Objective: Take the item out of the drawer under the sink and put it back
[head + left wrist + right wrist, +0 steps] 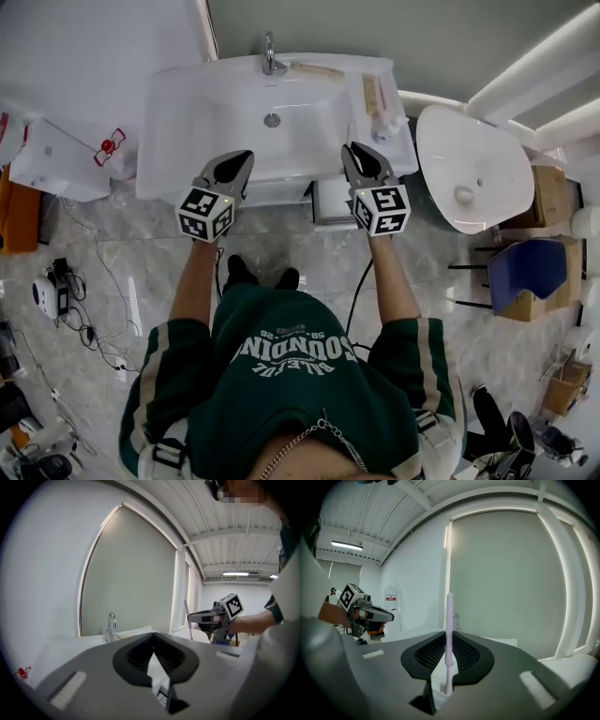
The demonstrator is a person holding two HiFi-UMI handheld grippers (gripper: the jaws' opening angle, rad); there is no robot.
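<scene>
Right gripper (448,641): is pinching the thin pink stick (449,613) low on its shaft, upright, above the sink's (202,112) front edge.
Left gripper (153,638): is staying clear, pressed together on nothing.
Risk: the stick could be tilting or slipping while going down into the drawer (330,202), because the pinch is so narrow.

Green sweatshirt (291,394), white lettering (295,352), cream-striped sleeves (155,370); left gripper (238,161) and right gripper (360,153) are grey, black-padded, each carrying a black-and-white marker cube (206,214).
</scene>
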